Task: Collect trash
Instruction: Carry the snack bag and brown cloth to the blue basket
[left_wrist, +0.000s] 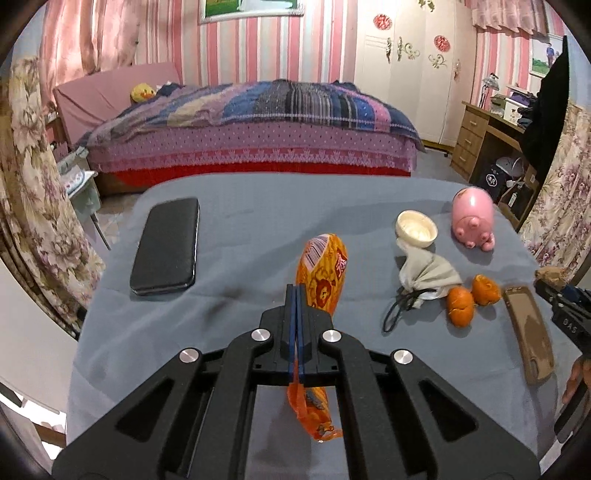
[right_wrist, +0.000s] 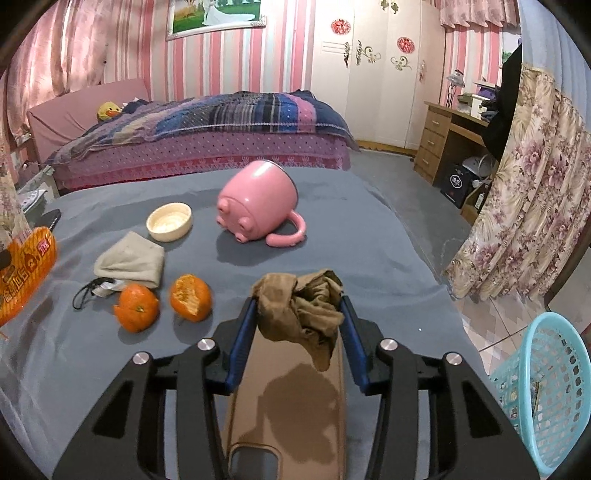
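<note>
We see a shiny, crinkly plastic snack wrapper (left_wrist: 321, 273) on the soft, matt grey cloth (left_wrist: 240, 229) that covers the desk. The pink pig mug (right_wrist: 258, 195) looks smooth and glossy. The orange peels (right_wrist: 190, 297) look bumpy and rough. The black phone (left_wrist: 166, 247) is smooth and shiny. The brown rag (right_wrist: 303, 310) is crumpled, dull cloth.

– What's in front of my tongs?
– 2 orange peels (right_wrist: 136, 308) (right_wrist: 191, 297), 1 orange wrapper (left_wrist: 320, 275), 1 crumpled brown wad (right_wrist: 301, 310).
– And besides those?
– 1 pink pig mug (right_wrist: 258, 199), 1 cream bowl (right_wrist: 170, 222), 1 grey pouch (right_wrist: 129, 262), 1 black phone (left_wrist: 166, 247), 1 tan phone case (left_wrist: 528, 334), 1 blue basket (right_wrist: 546, 391).
</note>
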